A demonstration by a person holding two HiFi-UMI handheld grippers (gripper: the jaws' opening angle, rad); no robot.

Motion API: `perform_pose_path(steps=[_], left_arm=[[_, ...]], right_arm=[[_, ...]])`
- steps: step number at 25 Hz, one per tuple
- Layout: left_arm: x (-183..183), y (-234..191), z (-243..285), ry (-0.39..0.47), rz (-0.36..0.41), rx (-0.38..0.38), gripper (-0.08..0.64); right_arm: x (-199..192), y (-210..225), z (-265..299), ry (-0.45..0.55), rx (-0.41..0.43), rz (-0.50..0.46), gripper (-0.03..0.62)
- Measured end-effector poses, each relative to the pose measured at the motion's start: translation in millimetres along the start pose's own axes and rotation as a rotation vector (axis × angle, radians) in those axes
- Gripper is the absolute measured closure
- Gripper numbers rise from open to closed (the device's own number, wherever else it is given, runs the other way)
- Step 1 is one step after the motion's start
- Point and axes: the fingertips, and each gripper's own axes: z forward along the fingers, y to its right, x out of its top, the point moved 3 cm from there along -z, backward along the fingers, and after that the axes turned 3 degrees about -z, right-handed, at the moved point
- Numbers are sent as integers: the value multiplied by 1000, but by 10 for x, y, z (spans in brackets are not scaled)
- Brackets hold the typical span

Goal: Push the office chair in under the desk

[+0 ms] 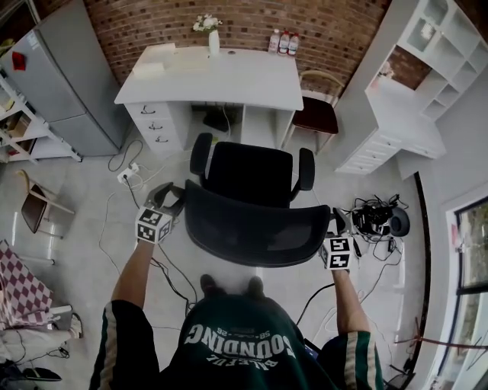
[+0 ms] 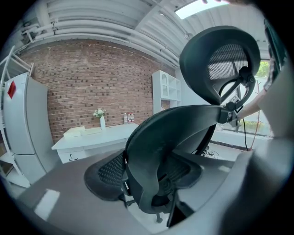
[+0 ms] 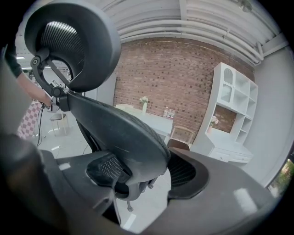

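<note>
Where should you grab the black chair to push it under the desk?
Grip the backrest by its thin side edges, coming from behind. The seat faces the desk, and the wide backrest stands behind it, so a push there should roll it straight in.

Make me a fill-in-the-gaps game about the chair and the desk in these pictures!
1. The black mesh office chair stands in front of the white desk and is not yet pushed ____ it.
2. The left gripper and the right gripper each have their jaws closed on the chair's ____.
3. The white vase on the desk holds ____.
4. The wall behind the desk is built of red ____.

Missing words: under; backrest; flowers; brick
</note>
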Motion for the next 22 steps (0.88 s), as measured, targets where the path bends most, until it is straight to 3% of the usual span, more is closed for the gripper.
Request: perform_pose_path(steps=[22], left_arm=[[-270,-1071,-771,32,-25,37,299]], right_arm=[[557,-1143,364,22,38,-31,308]])
